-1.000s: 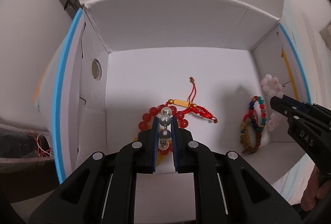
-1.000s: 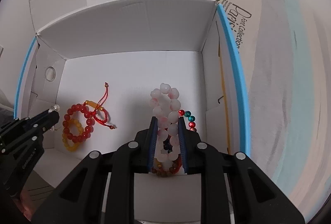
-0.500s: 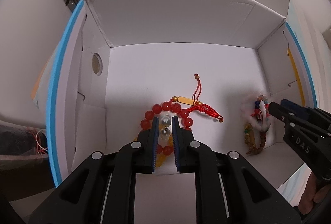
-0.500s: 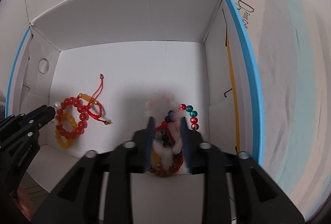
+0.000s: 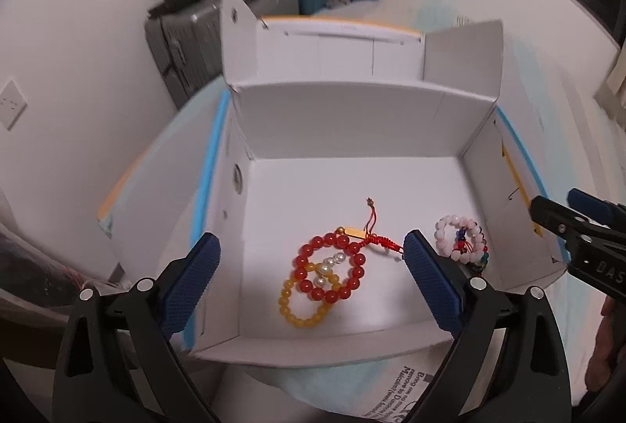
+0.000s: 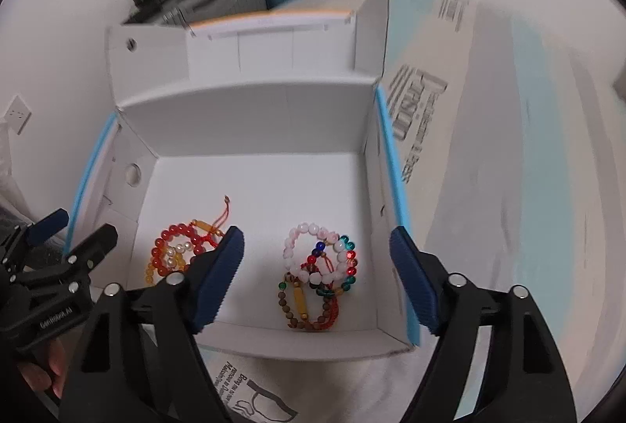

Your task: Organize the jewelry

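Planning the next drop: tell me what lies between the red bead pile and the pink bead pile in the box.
Only bare white box floor separates the red bead pile from the pink bead pile; the right wrist view shows it.

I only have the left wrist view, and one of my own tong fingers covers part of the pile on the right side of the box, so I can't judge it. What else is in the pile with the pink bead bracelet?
Observer: From the right wrist view, the pink bead bracelet overlaps a multicoloured bead bracelet, and a brown wooden bead bracelet lies at the near end of the pile.
Operator: Are the right tongs clear of it?
Observer: Yes. The right tongs have just been opening. Their jaws stand wide on either side of the pile, no pad touches a bead, and everything rests on the floor of the box.
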The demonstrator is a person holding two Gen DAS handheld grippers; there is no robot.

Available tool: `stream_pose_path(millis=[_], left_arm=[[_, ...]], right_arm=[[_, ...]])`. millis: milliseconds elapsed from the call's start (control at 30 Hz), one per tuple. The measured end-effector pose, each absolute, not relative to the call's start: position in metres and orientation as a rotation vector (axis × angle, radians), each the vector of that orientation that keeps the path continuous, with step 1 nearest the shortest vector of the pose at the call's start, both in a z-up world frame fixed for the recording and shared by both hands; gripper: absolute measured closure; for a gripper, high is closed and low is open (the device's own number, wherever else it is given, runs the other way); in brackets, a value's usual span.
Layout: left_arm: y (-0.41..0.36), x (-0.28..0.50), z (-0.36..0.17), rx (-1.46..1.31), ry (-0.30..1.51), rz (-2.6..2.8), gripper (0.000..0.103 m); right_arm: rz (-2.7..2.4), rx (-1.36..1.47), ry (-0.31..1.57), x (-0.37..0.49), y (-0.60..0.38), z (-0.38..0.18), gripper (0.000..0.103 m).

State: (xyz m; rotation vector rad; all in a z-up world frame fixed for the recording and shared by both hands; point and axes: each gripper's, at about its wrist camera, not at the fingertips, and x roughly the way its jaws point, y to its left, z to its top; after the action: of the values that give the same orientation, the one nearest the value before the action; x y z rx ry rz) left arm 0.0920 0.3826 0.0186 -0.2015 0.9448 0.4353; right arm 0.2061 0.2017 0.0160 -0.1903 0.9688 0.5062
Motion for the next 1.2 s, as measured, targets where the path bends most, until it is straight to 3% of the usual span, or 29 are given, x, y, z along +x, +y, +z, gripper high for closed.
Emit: stream_pose_path(millis=[367,1200], left_arm=[[0.364,0.038,0.026,-0.244,0.858,0.418,0.006],[0.314,-0.013,0.023,-0.167,0.786,0.377,0.006]], right_arm=[[0.511,-0.14,0.833,0.141,0.165,0.026,0.008],[0.5,-0.134,0.75,0.073,0.136,0.022,0.008]])
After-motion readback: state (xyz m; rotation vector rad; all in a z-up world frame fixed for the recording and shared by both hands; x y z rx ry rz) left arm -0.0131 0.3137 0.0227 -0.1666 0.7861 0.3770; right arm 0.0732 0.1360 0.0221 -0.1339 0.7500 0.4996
